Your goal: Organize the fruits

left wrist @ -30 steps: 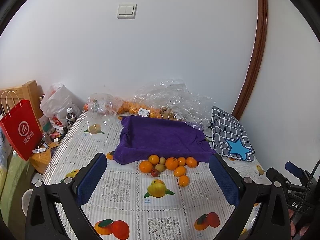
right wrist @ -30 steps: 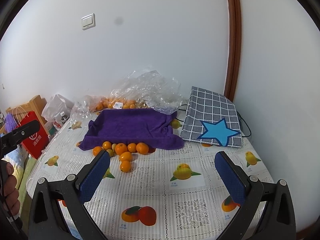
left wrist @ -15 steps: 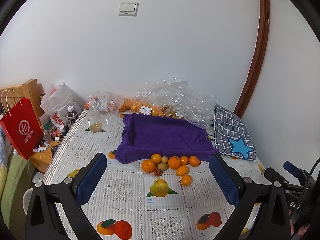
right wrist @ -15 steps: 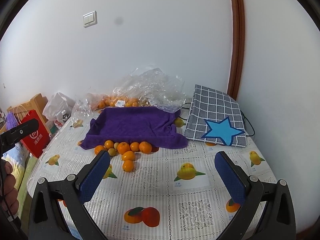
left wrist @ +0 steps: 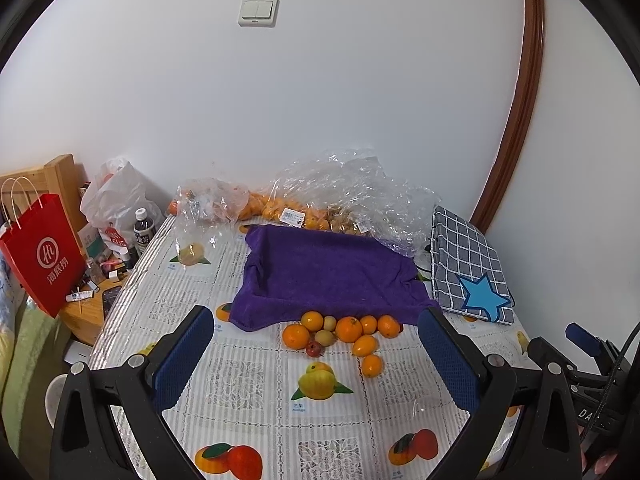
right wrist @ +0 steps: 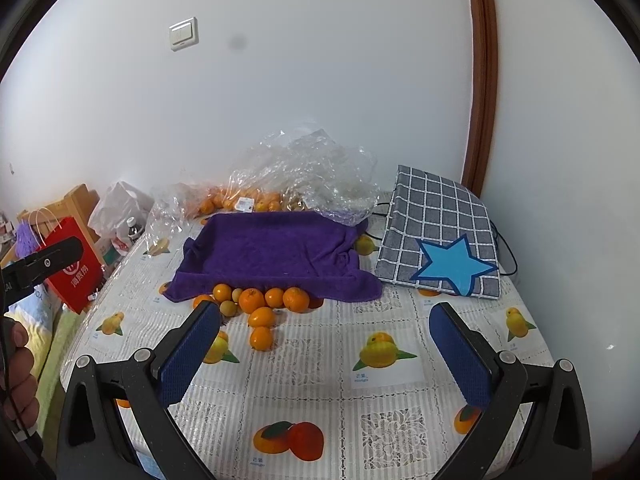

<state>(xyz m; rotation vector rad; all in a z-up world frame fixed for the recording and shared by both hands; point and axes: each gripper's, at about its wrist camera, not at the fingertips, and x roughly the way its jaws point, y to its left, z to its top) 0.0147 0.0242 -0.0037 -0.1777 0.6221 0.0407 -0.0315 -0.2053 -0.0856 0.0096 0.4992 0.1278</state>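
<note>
Left gripper, right gripper level above table, jaws spread, seemingly empty; fruits ahead.

- The fruit pile is seen slightly lower in the left wrist frame than before.
- The purple cloth is seen lower and larger in the right wrist frame.

Left gripper at the bottom of its frame, blue-padded jaws spread wide and empty, right gripper likewise low in its frame, jaws wide apart, a hand at the lower left edge gripping a handle.
</note>
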